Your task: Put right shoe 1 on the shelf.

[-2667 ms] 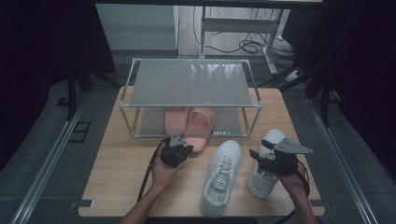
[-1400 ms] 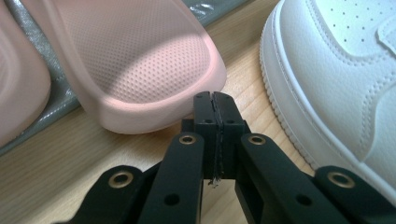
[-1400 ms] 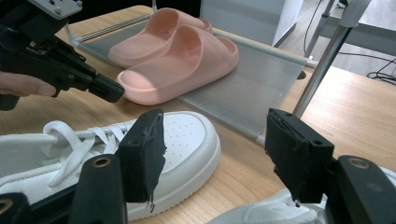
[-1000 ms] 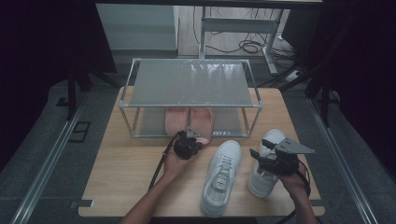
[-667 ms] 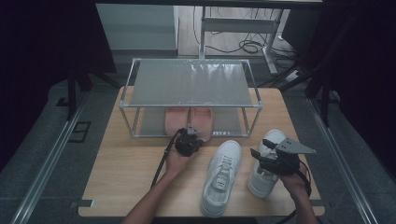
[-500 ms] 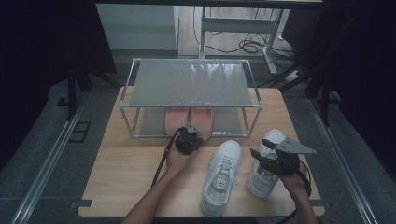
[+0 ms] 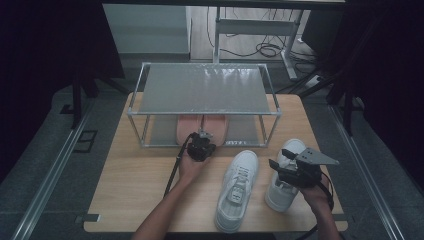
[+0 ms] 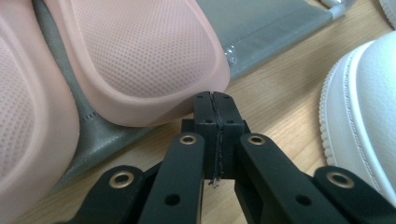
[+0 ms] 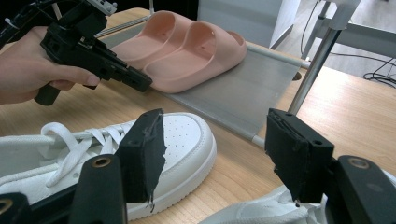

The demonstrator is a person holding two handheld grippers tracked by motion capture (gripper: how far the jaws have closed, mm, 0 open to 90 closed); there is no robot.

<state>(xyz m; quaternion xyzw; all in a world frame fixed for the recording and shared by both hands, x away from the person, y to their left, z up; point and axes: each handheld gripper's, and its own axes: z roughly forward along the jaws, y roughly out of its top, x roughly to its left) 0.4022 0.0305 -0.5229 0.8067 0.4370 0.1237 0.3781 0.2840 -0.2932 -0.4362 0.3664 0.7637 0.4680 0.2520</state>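
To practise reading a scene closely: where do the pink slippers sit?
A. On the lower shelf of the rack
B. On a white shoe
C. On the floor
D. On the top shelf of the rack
A: the pink slippers lie side by side on the grey lower shelf, under the top shelf.

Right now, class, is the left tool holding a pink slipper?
No: the left tool is shut with nothing between its jaws, its tip just touching the pink slipper.
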